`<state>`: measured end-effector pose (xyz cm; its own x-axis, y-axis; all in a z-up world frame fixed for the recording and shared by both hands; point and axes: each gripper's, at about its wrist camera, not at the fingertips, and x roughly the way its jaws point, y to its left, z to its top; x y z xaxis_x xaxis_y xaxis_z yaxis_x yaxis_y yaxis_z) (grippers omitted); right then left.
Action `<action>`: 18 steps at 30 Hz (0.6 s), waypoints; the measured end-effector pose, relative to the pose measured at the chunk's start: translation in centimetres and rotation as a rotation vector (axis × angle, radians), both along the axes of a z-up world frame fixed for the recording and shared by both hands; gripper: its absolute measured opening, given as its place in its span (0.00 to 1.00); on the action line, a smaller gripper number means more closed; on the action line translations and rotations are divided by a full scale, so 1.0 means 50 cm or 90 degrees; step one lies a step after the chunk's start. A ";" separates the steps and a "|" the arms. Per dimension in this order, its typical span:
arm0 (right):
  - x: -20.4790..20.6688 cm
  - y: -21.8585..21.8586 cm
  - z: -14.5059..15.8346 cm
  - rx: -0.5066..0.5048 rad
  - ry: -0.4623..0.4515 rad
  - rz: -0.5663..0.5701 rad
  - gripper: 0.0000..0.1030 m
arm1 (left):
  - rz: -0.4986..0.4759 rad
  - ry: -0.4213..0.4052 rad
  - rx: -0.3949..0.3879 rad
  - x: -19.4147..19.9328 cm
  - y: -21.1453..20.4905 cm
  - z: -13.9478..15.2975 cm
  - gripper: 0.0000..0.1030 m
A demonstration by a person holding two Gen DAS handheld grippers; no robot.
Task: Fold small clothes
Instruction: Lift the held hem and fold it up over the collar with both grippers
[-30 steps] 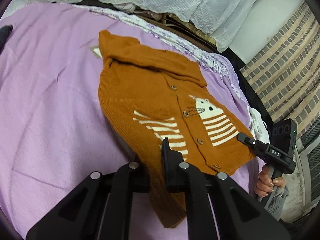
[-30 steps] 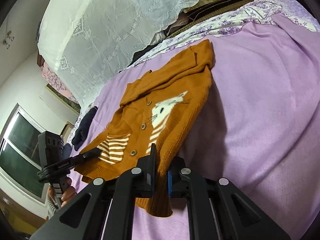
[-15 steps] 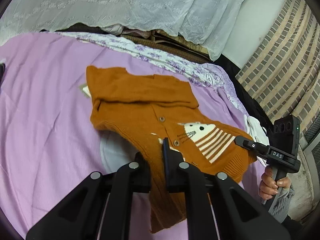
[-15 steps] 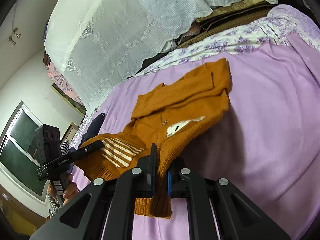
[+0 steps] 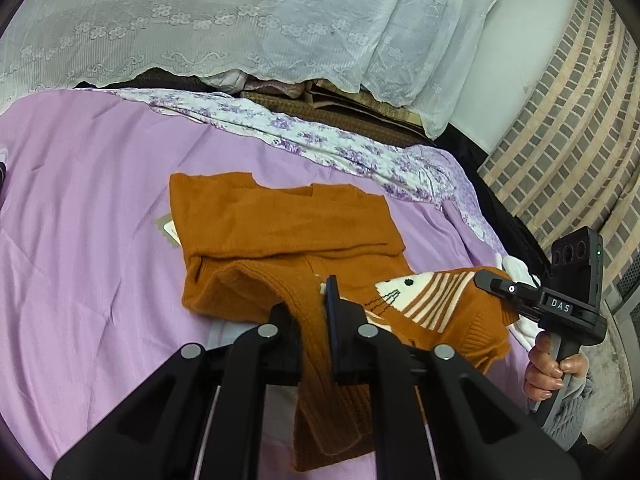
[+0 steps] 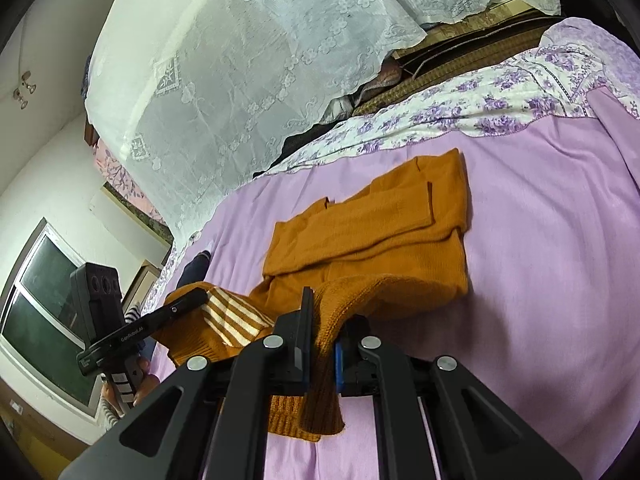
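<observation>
Left wrist view, left to right: purple bedsheet [image 5: 80, 220] fills the left half; a tag [image 5: 167, 229] peeks out at the left edge of the orange cardigan [image 5: 280, 224]. Cardigan lies centre frame, upper part flat on the bed, lower hem lifted off the sheet. Left tongs [image 5: 310, 312], bottom centre, clamped on the hem's knit edge. Right of centre, right tongs [image 5: 486, 280] pinch the striped corner; a hand [image 5: 548, 372] grips the handle at lower right. Brick-pattern wall [image 5: 560, 140] at the right edge. White lace cover [image 5: 240, 20] across the top. No containers seen.
</observation>
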<state>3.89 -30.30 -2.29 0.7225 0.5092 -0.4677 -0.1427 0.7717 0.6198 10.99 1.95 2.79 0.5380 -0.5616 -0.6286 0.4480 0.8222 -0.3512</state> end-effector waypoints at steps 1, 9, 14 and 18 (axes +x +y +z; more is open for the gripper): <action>0.009 -0.002 0.004 0.000 0.000 -0.001 0.08 | 0.002 0.001 -0.001 0.006 0.000 0.001 0.07; 0.064 -0.008 0.024 0.002 0.006 -0.002 0.08 | 0.008 0.002 -0.003 0.051 -0.007 0.015 0.07; 0.106 -0.010 0.034 0.008 0.007 -0.004 0.08 | 0.014 -0.004 -0.003 0.086 -0.008 0.027 0.07; 0.142 -0.012 0.033 0.016 0.013 -0.005 0.08 | 0.022 -0.003 -0.005 0.115 -0.004 0.029 0.07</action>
<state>11.00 -30.89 -0.64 0.7169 0.5153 -0.4695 -0.1240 0.7570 0.6416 16.74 1.77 4.25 0.5601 -0.5477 -0.6216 0.4205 0.8344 -0.3563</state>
